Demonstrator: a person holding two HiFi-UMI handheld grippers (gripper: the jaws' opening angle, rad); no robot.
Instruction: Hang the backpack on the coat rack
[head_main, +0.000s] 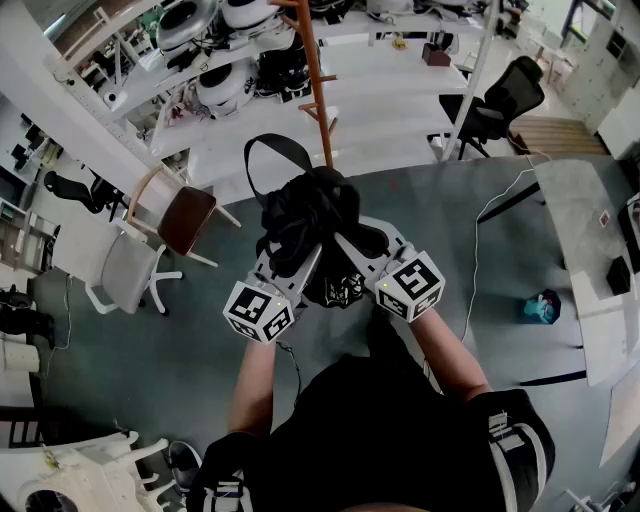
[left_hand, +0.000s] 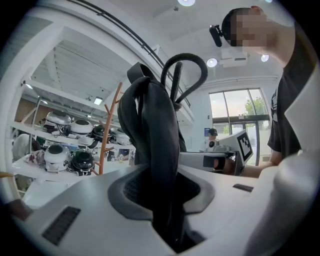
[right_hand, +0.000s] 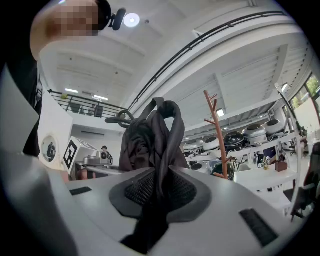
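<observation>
Between 2 grippers (head_main: 288, 258) (head_main: 350, 242), black backpack (head_main: 310, 212)

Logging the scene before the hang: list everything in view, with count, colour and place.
backpack: one, black, held up between both grippers
coat rack: one, orange-brown, just beyond the backpack
helmets: several, white and black, on the white shelves behind the rack
brown-seated chair: one, at left
grey chair: one, beside it
black chair: one, upper right
teal object: one, on the floor at right
left gripper: white, shut on the backpack
right gripper: white, shut on the backpack
</observation>
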